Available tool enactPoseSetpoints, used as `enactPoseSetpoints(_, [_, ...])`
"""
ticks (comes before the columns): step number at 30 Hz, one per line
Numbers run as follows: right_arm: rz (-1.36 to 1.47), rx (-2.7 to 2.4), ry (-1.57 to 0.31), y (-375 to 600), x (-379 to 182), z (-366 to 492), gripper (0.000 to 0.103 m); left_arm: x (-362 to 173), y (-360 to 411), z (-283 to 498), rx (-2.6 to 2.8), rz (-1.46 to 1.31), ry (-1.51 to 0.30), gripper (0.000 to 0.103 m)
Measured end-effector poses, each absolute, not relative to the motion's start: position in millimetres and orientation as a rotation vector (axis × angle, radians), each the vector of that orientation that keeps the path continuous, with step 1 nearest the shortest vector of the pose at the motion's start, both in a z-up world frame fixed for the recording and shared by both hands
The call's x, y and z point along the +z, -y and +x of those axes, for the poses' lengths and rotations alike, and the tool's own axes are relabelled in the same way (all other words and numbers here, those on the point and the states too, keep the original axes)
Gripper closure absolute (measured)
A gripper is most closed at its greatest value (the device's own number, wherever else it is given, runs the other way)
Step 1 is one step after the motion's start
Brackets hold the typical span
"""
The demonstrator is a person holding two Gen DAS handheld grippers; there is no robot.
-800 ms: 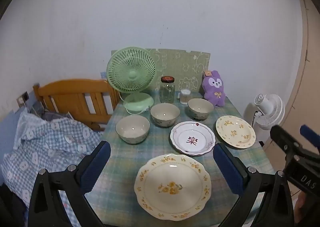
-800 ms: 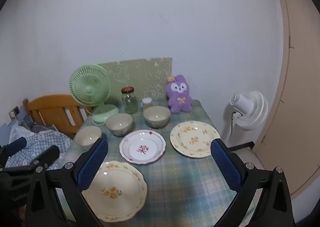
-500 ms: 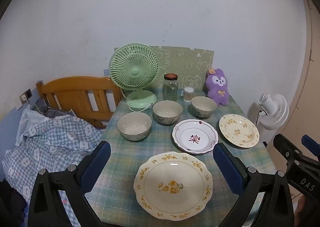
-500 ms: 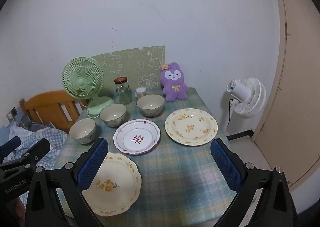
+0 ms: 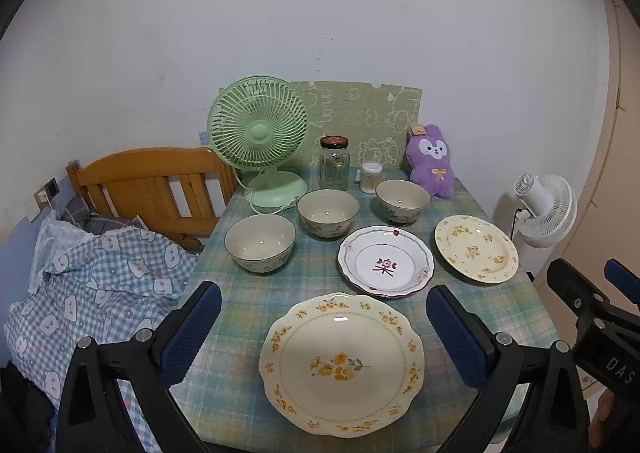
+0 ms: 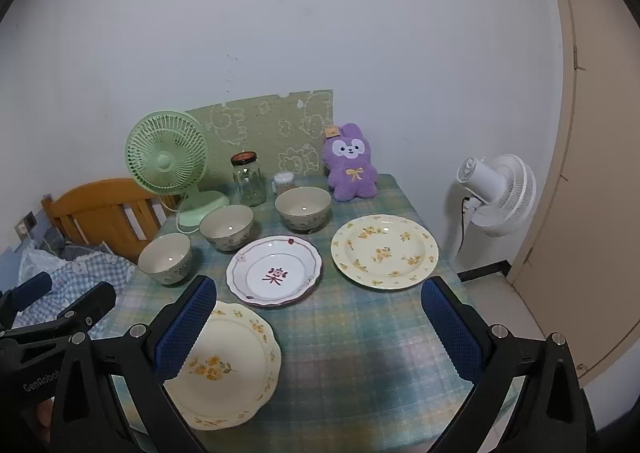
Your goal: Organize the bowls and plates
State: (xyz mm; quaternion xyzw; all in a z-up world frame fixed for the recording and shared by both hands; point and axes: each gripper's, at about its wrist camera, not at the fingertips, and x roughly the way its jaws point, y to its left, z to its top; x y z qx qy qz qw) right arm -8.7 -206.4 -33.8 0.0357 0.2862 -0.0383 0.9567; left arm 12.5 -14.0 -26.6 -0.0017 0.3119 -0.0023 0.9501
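Note:
Three beige bowls stand in a row on the checked table: left bowl (image 5: pixel 260 242), middle bowl (image 5: pixel 328 212), right bowl (image 5: pixel 402 200). A large yellow-flowered scalloped plate (image 5: pixel 341 363) lies at the near edge, a white plate with a red mark (image 5: pixel 386 266) in the middle, and a yellow-flowered round plate (image 5: pixel 476 247) at the right. My left gripper (image 5: pixel 323 331) is open and empty, above the scalloped plate. My right gripper (image 6: pixel 318 323) is open and empty, above the near table between the scalloped plate (image 6: pixel 224 365) and the round plate (image 6: pixel 385 250).
A green desk fan (image 5: pixel 260 133), a glass jar (image 5: pixel 334 169), a cotton-swab cup (image 5: pixel 371 177) and a purple plush rabbit (image 5: pixel 432 161) stand along the back by the wall. A wooden bed frame (image 5: pixel 152 185) with checked bedding is left; a white floor fan (image 6: pixel 496 193) is right.
Both grippers have drawn back and risen slightly; the table and dishes sit a little lower and farther in view. The dishes have not moved. Both grippers stay open.

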Motion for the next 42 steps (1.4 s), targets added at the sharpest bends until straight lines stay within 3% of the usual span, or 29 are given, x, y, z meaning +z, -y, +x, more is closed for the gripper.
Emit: enactPoseSetpoints(42, [0.051, -0.04, -0.567, 201, -38, -24, 0.0, -34, 18, 0, -0.01, -0.001, -0.623, 0.002])
